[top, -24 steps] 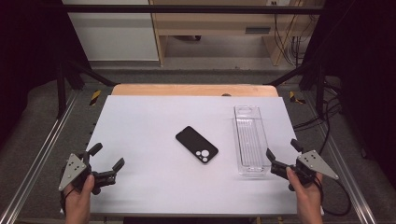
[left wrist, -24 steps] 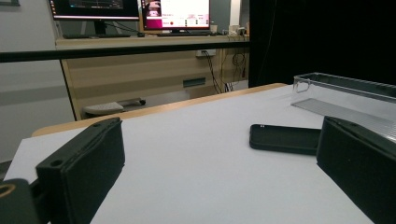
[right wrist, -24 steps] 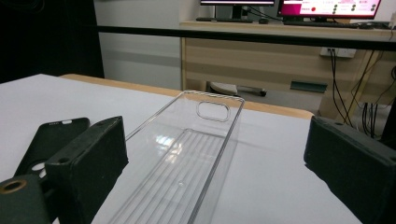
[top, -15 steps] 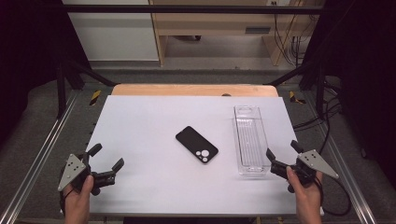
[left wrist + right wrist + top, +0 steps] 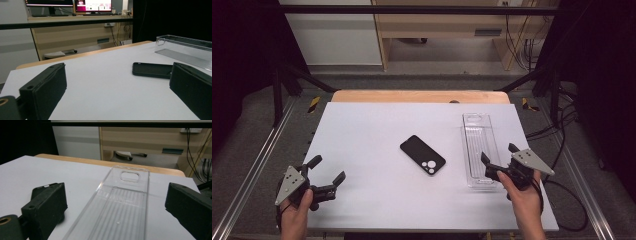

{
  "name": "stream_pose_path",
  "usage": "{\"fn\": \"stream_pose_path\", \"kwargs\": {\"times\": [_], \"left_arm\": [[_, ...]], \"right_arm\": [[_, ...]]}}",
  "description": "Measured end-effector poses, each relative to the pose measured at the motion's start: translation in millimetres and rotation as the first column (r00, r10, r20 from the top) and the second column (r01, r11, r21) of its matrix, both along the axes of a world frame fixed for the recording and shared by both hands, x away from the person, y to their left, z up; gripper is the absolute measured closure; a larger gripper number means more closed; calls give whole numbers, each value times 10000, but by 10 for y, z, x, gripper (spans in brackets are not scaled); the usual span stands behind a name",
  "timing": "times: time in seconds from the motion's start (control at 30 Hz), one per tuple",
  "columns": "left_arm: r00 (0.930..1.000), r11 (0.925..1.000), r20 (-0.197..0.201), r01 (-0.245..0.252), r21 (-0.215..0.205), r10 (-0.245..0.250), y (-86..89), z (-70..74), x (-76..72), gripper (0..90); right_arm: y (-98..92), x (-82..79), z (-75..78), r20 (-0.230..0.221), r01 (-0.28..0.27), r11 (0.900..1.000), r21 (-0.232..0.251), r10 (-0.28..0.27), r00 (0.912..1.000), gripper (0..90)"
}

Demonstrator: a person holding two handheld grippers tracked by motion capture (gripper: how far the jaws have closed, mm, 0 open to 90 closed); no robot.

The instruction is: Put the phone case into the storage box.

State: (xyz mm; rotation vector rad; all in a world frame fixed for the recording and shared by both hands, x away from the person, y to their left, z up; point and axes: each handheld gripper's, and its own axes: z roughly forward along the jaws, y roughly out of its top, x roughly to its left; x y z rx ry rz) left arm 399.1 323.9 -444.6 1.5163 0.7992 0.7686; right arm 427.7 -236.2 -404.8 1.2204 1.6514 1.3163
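Both pairs of jaws stand spread wide with nothing between the pads. The left gripper (image 5: 326, 176) sits at the near left corner of the white surface (image 5: 377, 130), held in the person's left hand (image 5: 297, 210), its jaws pointing toward the middle of the surface and touching nothing. In the left gripper view the two black pads (image 5: 45, 90) frame bare surface, with the black phone (image 5: 152, 70) lying well ahead between them and the clear tray (image 5: 185, 50) beyond it to the right.

The right gripper (image 5: 499, 156) is at the near right, held in the right hand (image 5: 524, 200), its jaws wide apart at the near end of the clear tray (image 5: 479, 150). In the right gripper view the tray (image 5: 120, 205) runs lengthwise up the middle between the pads, which stand clear of its long walls on either side; whether the jaws touch it, I cannot tell.

The phone (image 5: 422, 155) lies face down near the centre of the surface, camera lenses toward the person, turned at an angle, just left of the tray and apart from it.
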Motion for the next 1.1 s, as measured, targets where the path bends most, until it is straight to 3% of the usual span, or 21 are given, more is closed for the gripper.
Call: {"fn": "stream_pose_path", "kwargs": {"times": [0.27,0.53,0.83,1.03,1.1], "left_arm": [[10000,10000,30,60,32,-60,3,5,-5,12],[10000,10000,-25,58,43,-58,1,-3,0,12],[9999,9999,-32,107,44,-107,-8,-3,-1,12],[9999,9999,-5,121,23,-121,-4,2,-5,12],[9999,9999,-2,129,19,-129,-5,3,-6,12]], "right_arm": [[396,244,234,-626,-313,9969,-719,268,9977,60],[729,436,321,-1158,-757,9860,-1488,586,9915,63],[1056,587,244,-1724,-1071,9839,-1431,818,9816,84],[1297,710,92,-2588,-1410,9781,-1532,980,9610,92],[1322,724,71,-2687,-1441,9773,-1552,986,9582,96]]}}
